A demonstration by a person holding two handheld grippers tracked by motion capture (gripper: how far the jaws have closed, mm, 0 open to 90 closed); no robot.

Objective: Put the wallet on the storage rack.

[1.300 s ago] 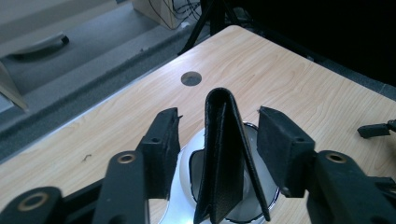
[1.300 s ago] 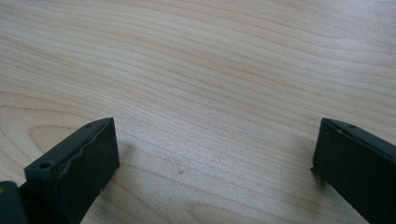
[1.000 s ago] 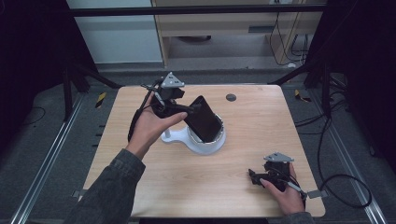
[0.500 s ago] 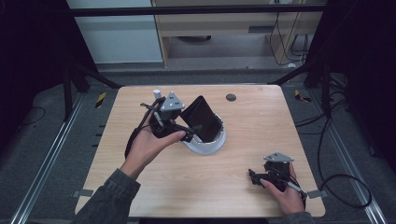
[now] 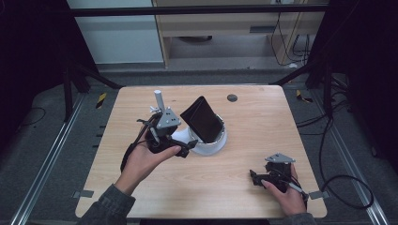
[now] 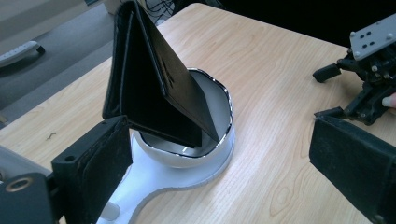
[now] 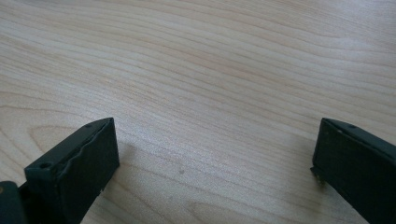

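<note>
Resting low: left claw (image 5: 187,151) agape beside wallet (image 5: 202,119).

Black folded wallet (image 5: 202,119), plain. White bowl (image 5: 212,143), dark-edged rim, on white stand. Pale wood-grain counter (image 5: 263,122), fine wavy lines. Black left hand-held gripper (image 5: 183,151), grey plate. Black right hand-held gripper (image 5: 253,177), grey plate. Small dark disc (image 5: 232,98), upper centre.

High view: fixed overhead, facing forward and down across the whole surface (image 5: 244,197). Left gripper view: close, level, sharing the wallet (image 6: 154,88) and bowl (image 6: 219,93) with it. Right gripper view: nearest, facing bare wood.
</note>
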